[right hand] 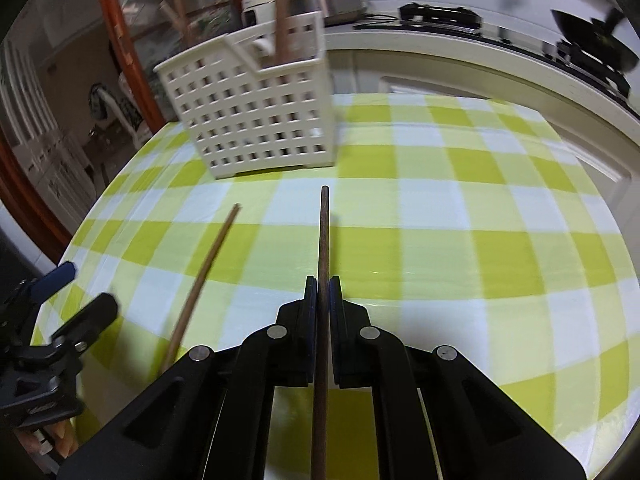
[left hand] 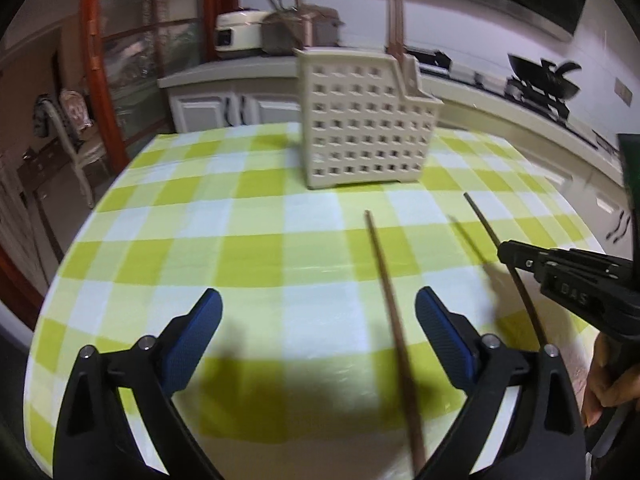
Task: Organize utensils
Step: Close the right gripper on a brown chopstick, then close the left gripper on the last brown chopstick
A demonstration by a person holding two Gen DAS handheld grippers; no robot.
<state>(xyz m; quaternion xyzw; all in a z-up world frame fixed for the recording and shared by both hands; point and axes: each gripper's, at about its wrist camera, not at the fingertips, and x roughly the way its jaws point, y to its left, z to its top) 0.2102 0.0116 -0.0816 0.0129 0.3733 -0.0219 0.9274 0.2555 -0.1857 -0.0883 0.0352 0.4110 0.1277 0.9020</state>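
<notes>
Right gripper (right hand: 323,280) pinching a dark brown chopstick (right hand: 322,240) between both pads, pressed together on the shaft, tip pointing out over the checked tablecloth (right hand: 480,208) toward the far edge. Seen from the left wrist view as a black body entering from the right (left hand: 505,249), with the same chopstick (left hand: 484,224) crossing through its tips and bending down behind the left finger. Held by a hand (left hand: 604,384) low at the right edge.

Left gripper (left hand: 319,304) spread wide, blue pads (left hand: 208,316) well apart, nothing gripped. Second chopstick (left hand: 384,280), lighter brown, lying slantwise between those fingers, nearer the right-hand pad; touching it or not, cannot tell through the blur. Same stick in the right wrist view (right hand: 208,264), left of the held one, angled toward the basket, with the left gripper (right hand: 84,292) beside its lower end.

Cream perforated utensil basket (left hand: 360,120) standing upright on the far part of the table, well apart from both grippers. Wooden handles (right hand: 282,16) upright in its smaller side compartment. Rice cookers (left hand: 280,28) on the counter behind, black wok (left hand: 544,76) on the stove to the right.
</notes>
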